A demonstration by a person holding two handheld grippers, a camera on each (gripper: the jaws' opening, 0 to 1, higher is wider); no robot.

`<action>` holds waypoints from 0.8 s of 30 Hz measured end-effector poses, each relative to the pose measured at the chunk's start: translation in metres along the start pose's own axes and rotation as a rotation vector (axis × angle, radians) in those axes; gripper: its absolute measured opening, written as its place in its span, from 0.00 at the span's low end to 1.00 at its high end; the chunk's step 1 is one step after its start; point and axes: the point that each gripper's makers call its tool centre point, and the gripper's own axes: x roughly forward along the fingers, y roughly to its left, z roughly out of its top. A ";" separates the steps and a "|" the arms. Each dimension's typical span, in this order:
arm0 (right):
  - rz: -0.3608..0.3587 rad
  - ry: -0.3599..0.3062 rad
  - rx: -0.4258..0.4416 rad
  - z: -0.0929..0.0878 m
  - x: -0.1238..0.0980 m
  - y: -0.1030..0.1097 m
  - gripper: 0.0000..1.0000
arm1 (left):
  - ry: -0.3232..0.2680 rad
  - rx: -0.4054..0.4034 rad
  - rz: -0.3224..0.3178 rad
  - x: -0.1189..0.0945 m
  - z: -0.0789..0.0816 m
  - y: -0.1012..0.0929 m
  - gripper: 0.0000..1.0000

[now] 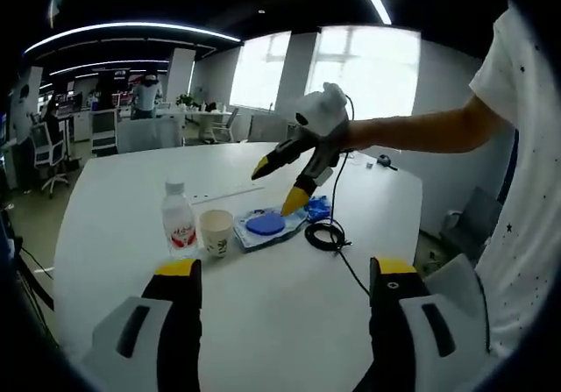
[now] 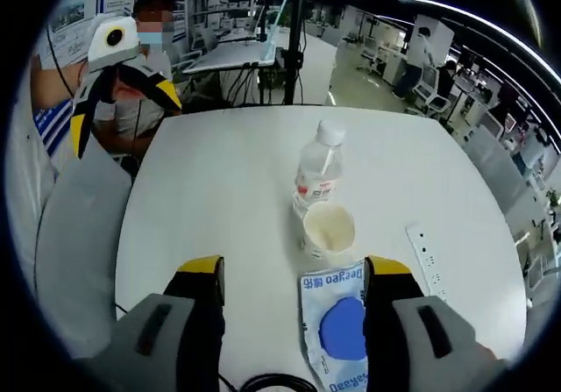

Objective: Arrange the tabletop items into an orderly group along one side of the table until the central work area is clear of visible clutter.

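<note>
The tabletop items sit close together on the white desk [image 1: 263,322]: a clear water bottle [image 1: 179,219] with a white cap and red label stands upright, a paper cup [image 1: 216,232] stands just beside it, and a flat wipes packet [image 1: 266,227] with a round blue lid lies next to the cup. A coiled black cable [image 1: 326,235] rests near the packet, with its lead running off toward the desk edge, and a small blue object lies by the far corner of the packet; what it is cannot be told. In the right gripper view the same bottle [image 2: 317,174], cup [image 2: 328,230] and packet [image 2: 340,326] line up one behind the other, the cup touching or nearly touching the bottle, and a white power strip [image 2: 426,259] lies apart to one side.

The left tongs [image 1: 289,274] hang over bare desk short of the group, jaws spread wide and holding nothing. The right tongs [image 1: 278,186], held in a person's hand, hover above the packet with the yellow tips open and empty; in the right gripper view their own jaws [image 2: 296,269] stand wide on either side of the packet without touching it. The left tongs [image 2: 123,116] also appear there beyond the far desk edge, raised and open
</note>
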 end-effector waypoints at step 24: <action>-0.293 -0.125 0.339 -0.107 -0.131 0.025 0.62 | 0.047 0.092 -0.053 0.037 0.014 -0.024 0.86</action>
